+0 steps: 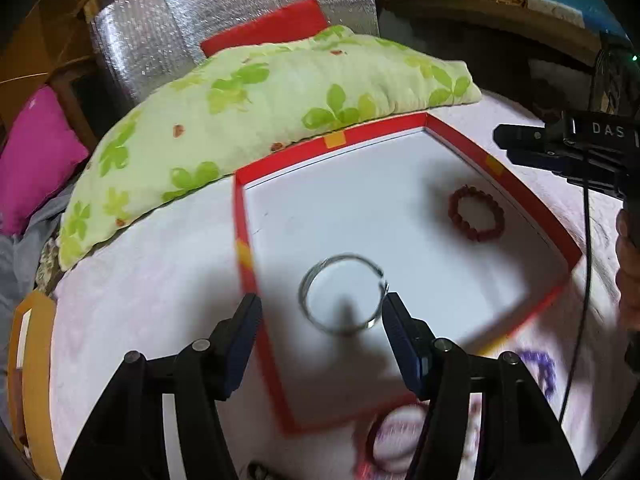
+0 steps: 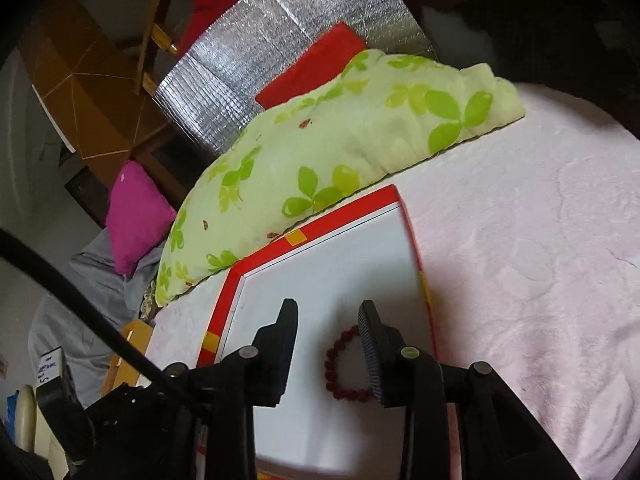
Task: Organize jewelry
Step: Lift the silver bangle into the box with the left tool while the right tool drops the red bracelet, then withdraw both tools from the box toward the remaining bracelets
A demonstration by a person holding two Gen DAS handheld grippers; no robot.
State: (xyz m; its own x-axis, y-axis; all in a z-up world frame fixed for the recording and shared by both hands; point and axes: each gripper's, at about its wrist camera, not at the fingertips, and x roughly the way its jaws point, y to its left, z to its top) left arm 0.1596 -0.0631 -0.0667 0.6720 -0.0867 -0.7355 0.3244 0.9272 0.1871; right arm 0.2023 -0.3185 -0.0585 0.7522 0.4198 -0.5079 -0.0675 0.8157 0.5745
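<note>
silver bangle [image 1: 342, 294] | lies flat in red-rimmed tray [image 1: 520, 184], near side, likely just set down | left gripper [image 1: 320, 312] spread around it, pads clear | red bead bracelet [image 2: 340, 364] | far right in tray, just beside right gripper [image 2: 328, 320], parted, empty | another bracelet [image 1: 394, 436] outside near rim, blurred, seemingly unsorted

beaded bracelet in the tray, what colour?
Dark red beaded bracelet; clearest in the left wrist view.
</note>
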